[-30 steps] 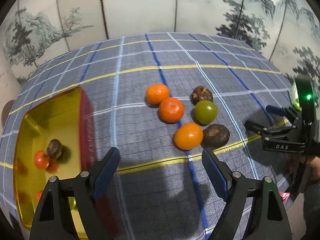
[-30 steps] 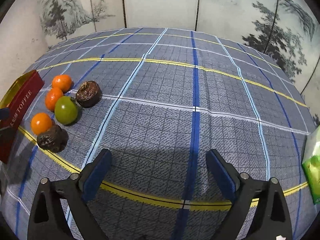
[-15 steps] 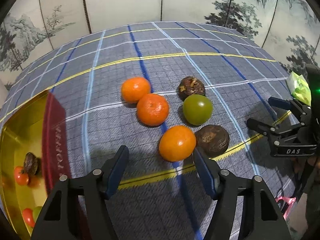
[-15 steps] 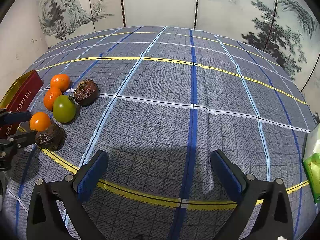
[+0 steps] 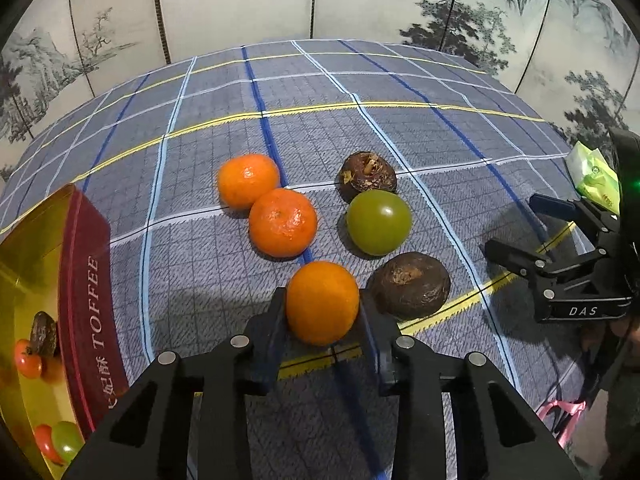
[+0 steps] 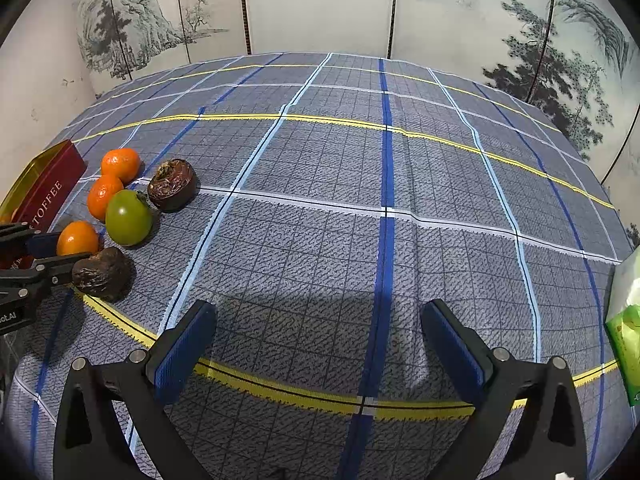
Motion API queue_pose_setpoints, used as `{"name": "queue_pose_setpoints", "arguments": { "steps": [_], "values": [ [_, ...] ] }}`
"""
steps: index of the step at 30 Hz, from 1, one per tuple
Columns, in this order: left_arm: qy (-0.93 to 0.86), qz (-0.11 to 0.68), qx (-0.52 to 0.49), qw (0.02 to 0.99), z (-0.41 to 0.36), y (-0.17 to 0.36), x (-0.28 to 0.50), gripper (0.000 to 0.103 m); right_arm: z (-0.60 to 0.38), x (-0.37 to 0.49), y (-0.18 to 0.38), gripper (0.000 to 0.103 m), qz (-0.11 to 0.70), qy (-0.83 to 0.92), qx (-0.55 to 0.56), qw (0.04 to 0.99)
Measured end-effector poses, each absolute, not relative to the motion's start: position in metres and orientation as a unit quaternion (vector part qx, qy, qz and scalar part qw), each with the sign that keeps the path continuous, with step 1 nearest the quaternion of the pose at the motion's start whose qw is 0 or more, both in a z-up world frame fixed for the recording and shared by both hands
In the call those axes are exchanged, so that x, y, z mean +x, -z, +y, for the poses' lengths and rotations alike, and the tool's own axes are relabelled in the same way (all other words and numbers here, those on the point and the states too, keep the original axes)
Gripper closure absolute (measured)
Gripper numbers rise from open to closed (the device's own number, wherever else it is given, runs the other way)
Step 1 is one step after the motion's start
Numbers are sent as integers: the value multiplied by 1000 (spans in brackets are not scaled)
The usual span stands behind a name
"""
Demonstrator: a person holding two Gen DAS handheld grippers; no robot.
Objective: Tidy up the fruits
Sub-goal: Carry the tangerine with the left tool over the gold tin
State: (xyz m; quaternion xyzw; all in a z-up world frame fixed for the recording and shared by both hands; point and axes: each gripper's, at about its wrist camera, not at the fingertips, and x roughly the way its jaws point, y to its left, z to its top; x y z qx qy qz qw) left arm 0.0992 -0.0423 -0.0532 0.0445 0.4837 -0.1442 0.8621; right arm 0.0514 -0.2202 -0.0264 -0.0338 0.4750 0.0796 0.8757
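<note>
A: What is staying hidden here?

B: The tin (image 5: 86, 304) is running off the left edge in both views, so only a few small fruits are showing inside it, one dark, some red, one green; what they are I cannot tell. The green packet (image 6: 626, 354) is getting cut off at the right. In the right wrist view the left gripper (image 6: 74, 246) is covering part of the near orange (image 6: 77, 239).

A: And the left gripper itself?

B: Its jaws have just been closing, and the left gripper (image 5: 322, 312) is now clamping that near orange (image 5: 322, 302) on the cloth (image 5: 224, 264), pads pressing both sides. It is pointing steeply down. The brown fruit (image 5: 409, 285) is lying just beside the right pad.

A: The other one?

B: The right gripper (image 6: 318, 344) is hanging with jaws wide apart over bare cloth, nothing between them, well apart from the fruits.

A: Where are the other fruits sitting?

B: Two more oranges (image 5: 283, 222) are touching each other beyond it; a green fruit (image 5: 378, 222) is lying beside a second brown one (image 5: 368, 172).
</note>
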Motion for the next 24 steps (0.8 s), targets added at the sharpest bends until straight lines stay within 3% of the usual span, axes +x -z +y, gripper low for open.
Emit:
{"name": "queue_pose_setpoints", "arguments": {
  "steps": [24],
  "values": [
    [83, 464, 5, 882, -2, 17, 67, 70, -220, 51, 27, 0, 475, -79, -34, 876]
  ]
}}
